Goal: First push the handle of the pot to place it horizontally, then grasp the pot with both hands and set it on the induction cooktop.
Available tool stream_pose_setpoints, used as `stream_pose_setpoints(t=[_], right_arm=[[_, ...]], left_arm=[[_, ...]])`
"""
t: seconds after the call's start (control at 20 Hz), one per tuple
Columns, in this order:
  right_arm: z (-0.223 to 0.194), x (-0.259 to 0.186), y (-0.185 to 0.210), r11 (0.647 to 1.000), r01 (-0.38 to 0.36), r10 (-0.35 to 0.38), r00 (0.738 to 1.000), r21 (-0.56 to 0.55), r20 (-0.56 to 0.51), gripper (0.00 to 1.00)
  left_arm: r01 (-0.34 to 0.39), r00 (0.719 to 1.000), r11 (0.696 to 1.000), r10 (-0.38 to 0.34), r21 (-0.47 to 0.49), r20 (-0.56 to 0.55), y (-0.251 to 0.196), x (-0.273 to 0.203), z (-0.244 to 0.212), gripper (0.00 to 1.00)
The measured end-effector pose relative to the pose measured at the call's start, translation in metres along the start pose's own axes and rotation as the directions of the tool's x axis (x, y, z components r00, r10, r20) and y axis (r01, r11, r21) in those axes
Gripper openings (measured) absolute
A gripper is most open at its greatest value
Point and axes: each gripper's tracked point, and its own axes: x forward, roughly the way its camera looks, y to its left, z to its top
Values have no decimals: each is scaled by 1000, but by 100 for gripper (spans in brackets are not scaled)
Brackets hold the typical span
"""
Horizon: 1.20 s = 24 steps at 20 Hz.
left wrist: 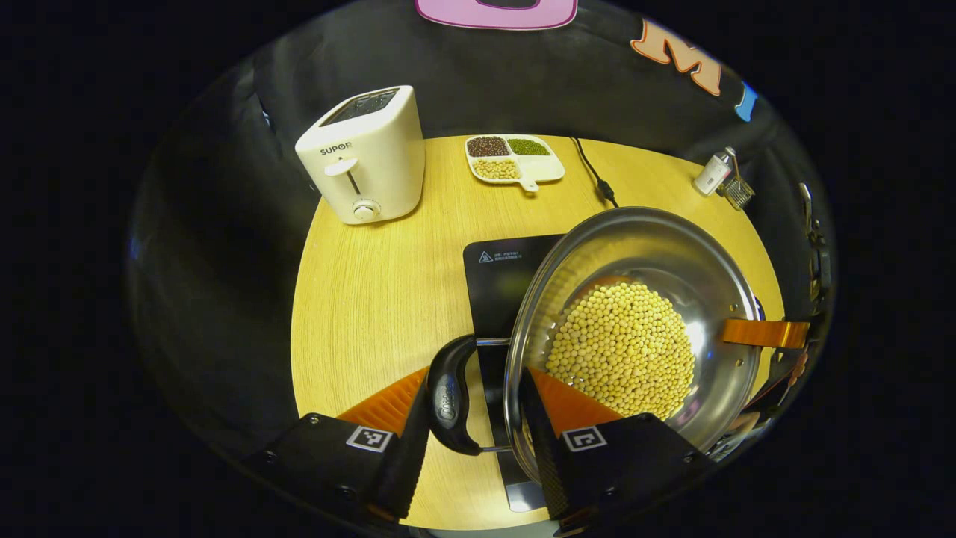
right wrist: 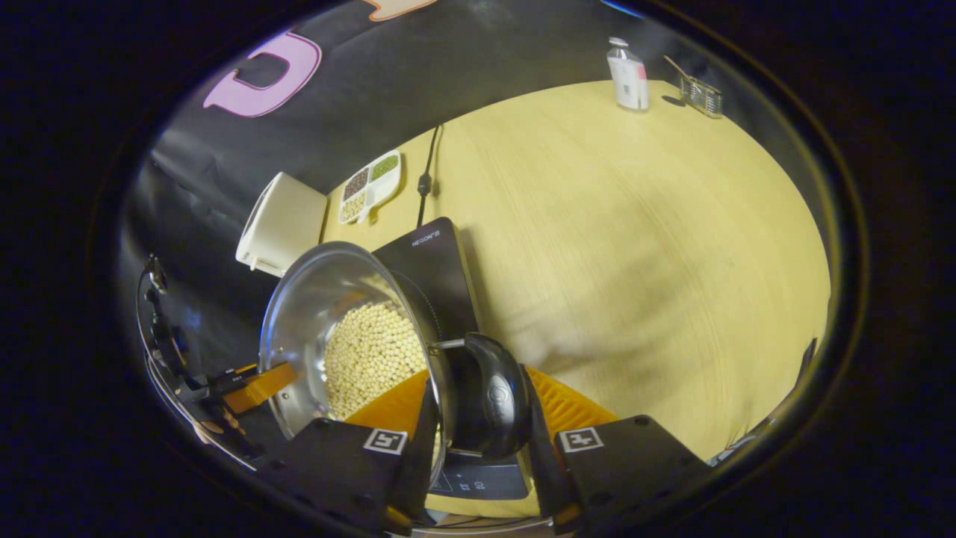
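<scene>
Left tongs point(left wrist: 473, 418) clamp pot point(left wrist: 635, 329) rim and handle point(left wrist: 450, 396); right tongs point(right wrist: 478, 418) likewise. Lower level onto cooktop point(left wrist: 500, 276), keep beans point(left wrist: 620, 351) in.

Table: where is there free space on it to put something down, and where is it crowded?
The table is bare in a wide stretch between the induction cooktop and the bottle. Another bare patch lies between the toaster and the cooktop's near edge. It is crowded over the cooktop, where the pot and both grippers meet, and along the back by the divided dish and cable.
</scene>
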Motion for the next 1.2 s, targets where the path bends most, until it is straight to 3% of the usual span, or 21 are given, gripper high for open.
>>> stream_pose_setpoints(t=[0.05, 0.15, 0.2, 0.4, 0.55, 0.6, 0.8, 0.85, 0.9, 0.95, 1.0, 1.05, 1.1, 1.2], right_arm=[[1, -1, 0, 1000, -5, 5, 1000, -1, 4, 60], [1, -4, -1, 1000, -9, 9, 1000, -11, 2, 59], [1, -6, -3, 1000, -13, 13, 1000, -24, 7, 66], [7, -24, -3, 997, -38, 42, 997, -72, 65, 94], [19, -47, -8, 995, -38, 51, 988, -91, 145, 94], [24, -56, -10, 995, -35, 52, 983, -98, 177, 100], [43, -102, -18, 987, -5, 55, 951, -160, 306, 100], [47, -115, -19, 984, 0, 59, 941, -176, 333, 93], [53, -129, -19, 982, -2, 72, 930, -190, 361, 100], [58, -144, -18, 979, -10, 90, 917, -203, 388, 100], [61, -156, -19, 976, -18, 107, 907, -215, 406, 92], [65, -169, -20, 972, -28, 127, 897, -231, 423, 100], [69, -182, -22, 968, -33, 144, 884, -249, 444, 93], [81, -207, -28, 956, -36, 182, 854, -293, 487, 92]], left_arm=[[-6, 1000, 1000, 6, 2, 2, 0, 0, -1, 70], [-28, 1000, 1000, 28, -1, 2, 3, -1, -2, 71], [-44, 999, 999, 44, -3, 3, 5, -2, -3, 71], [-70, 996, 996, 72, -57, 44, 5, -14, -5, 100], [-65, 993, 994, 73, -88, 92, -1, -23, -1, 100], [-67, 991, 993, 77, -97, 109, -4, -28, 2, 100], [-92, 974, 991, 109, -96, 197, -18, -55, 19, 99], [-99, 967, 991, 117, -92, 226, -25, -69, 24, 100], [-103, 958, 991, 122, -86, 259, -34, -80, 30, 99], [-108, 948, 991, 127, -79, 290, -42, -91, 35, 99], [-117, 939, 990, 136, -78, 317, -52, -103, 39, 99], [-122, 928, 989, 142, -79, 345, -62, -116, 43, 99], [-126, 916, 989, 147, -81, 372, -74, -129, 47, 99], [-126, 893, 988, 154, -93, 422, -99, -154, 52, 99]])
